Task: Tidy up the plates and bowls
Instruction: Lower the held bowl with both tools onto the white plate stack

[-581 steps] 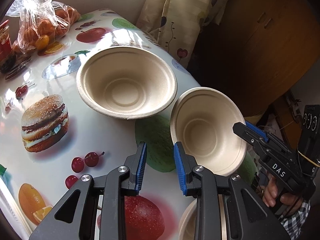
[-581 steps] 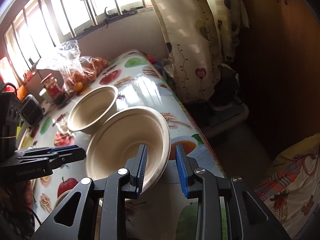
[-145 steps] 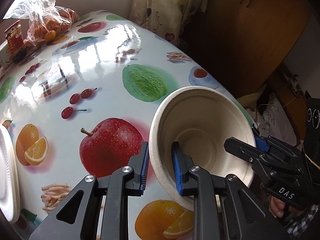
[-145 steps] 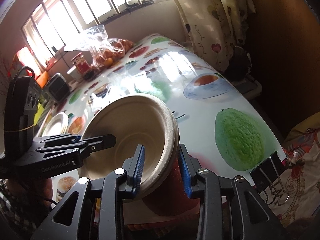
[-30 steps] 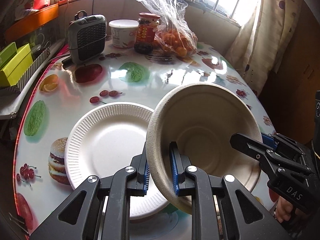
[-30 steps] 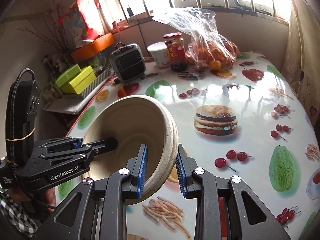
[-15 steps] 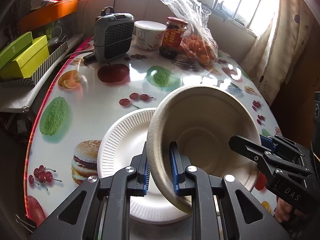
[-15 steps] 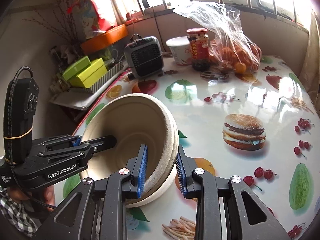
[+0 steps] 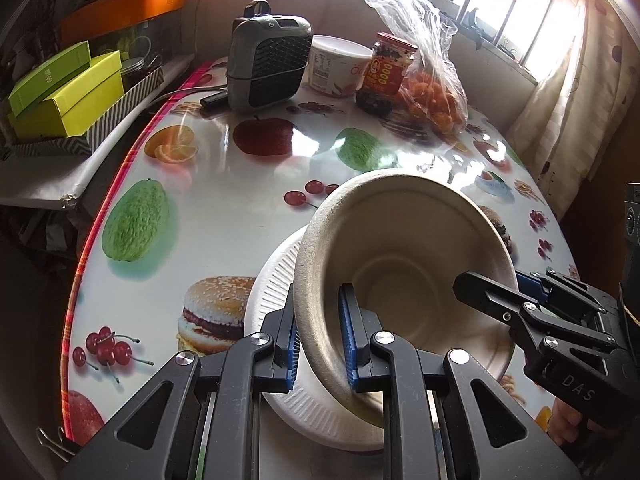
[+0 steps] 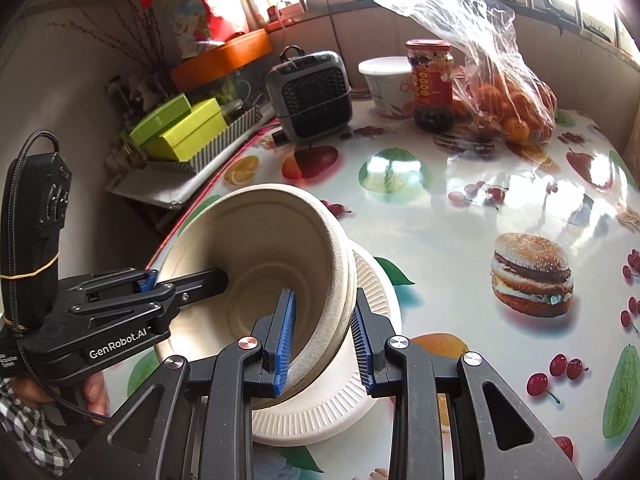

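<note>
Both grippers are black plastic frames with round silver screws and ribbed blue pads point(image 9: 347, 340). The left gripper point(image 10: 192, 280) carries white "GenRobot.AI" lettering, a braided black cable and a yellow rubber band round its handle; the right gripper point(image 9: 490, 292) reads "DAS". Bare fingers point(image 10: 94, 394) and a black-and-white checked sleeve point(image 10: 24, 436) show beneath.

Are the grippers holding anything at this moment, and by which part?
Both hold the stacked bowls by the rim: the left gripper on one side, the right gripper on the opposite side, above the white plate.
</note>
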Demonstrator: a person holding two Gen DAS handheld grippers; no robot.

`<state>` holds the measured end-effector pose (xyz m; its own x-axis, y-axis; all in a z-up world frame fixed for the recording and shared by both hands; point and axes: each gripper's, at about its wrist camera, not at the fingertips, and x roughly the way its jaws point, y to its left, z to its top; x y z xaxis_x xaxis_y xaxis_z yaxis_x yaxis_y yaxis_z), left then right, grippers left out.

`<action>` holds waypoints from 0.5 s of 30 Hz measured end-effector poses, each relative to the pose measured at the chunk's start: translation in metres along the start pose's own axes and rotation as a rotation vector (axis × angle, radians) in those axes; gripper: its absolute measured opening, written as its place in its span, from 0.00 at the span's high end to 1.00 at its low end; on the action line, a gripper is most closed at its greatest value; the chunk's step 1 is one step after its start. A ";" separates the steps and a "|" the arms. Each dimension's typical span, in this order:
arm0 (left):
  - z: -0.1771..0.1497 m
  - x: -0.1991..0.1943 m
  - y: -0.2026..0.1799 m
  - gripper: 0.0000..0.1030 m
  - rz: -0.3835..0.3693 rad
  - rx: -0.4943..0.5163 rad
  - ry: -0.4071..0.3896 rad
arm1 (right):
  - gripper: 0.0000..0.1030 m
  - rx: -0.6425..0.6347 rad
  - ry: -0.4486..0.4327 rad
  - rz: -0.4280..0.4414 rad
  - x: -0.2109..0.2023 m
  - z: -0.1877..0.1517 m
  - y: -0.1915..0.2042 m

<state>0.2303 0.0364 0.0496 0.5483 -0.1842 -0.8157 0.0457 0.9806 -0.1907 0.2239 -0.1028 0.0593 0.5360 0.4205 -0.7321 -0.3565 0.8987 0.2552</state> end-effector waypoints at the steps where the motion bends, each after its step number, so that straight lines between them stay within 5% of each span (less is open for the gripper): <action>1: 0.000 0.001 0.000 0.82 0.001 -0.001 0.002 | 0.74 0.001 0.003 0.001 0.001 0.000 0.000; 15: -0.001 0.012 0.007 0.82 -0.003 -0.007 0.027 | 0.74 0.014 0.031 -0.003 0.014 0.002 -0.002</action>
<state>0.2364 0.0412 0.0380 0.5256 -0.1892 -0.8294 0.0417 0.9795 -0.1970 0.2337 -0.0989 0.0497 0.5133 0.4136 -0.7520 -0.3438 0.9019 0.2614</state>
